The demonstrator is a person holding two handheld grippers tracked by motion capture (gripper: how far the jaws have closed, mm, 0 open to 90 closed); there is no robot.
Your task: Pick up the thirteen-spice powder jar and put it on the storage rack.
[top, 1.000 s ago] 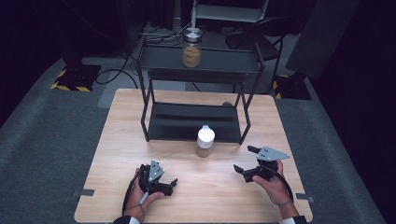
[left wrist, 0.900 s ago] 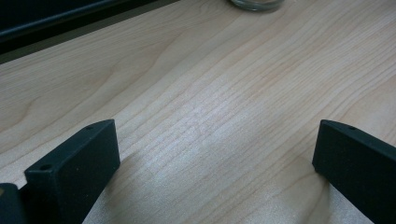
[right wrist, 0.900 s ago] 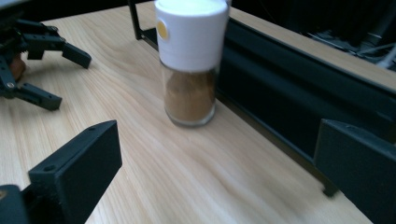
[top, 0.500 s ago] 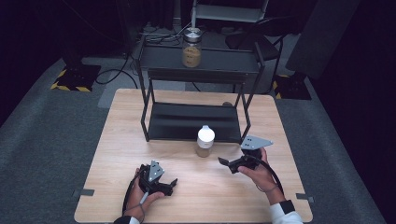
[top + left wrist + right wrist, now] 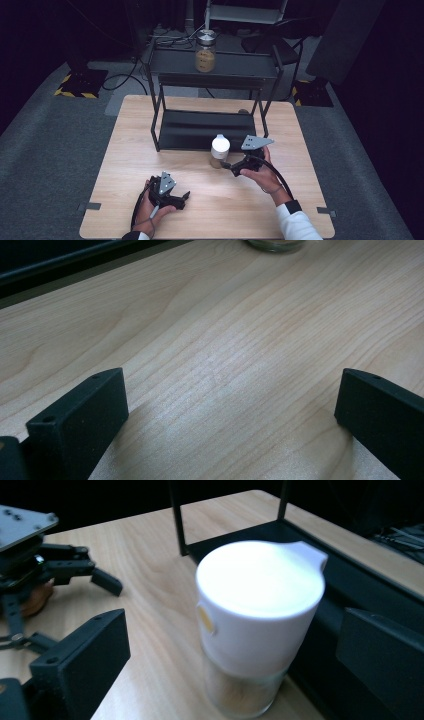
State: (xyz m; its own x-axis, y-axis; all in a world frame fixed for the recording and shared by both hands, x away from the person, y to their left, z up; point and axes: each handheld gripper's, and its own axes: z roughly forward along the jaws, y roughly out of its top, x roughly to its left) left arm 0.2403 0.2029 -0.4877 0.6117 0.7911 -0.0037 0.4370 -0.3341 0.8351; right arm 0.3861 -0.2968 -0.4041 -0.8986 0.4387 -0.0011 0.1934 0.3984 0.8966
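Seemingly the work in hand is picking up the white-capped jar [image 5: 220, 150], which stands on the wooden table [image 5: 125, 150] just in front of the black shelf rack [image 5: 210, 129]. From the high view, the right gripper [image 5: 226, 165] is held low and pointed at the jar's base, close beside it, a sensible height for catching the glass body rather than the cap. The left gripper [image 5: 183, 196] lies near the table's front edge, well apart from the jar, out of the way. A second jar [image 5: 205, 51] sits on the rack's top shelf.

Along the left gripper view, the jaws stand wide apart over bare wood, holding nothing; the jar's bottom [image 5: 274, 244] peeks in at the top edge.

Through the right gripper view, the jar [image 5: 255, 630] stands upright between the two spread jaws, not yet touched by either, so the grip looks lined up but not closed. Farther off lies the left gripper [image 5: 107, 582].
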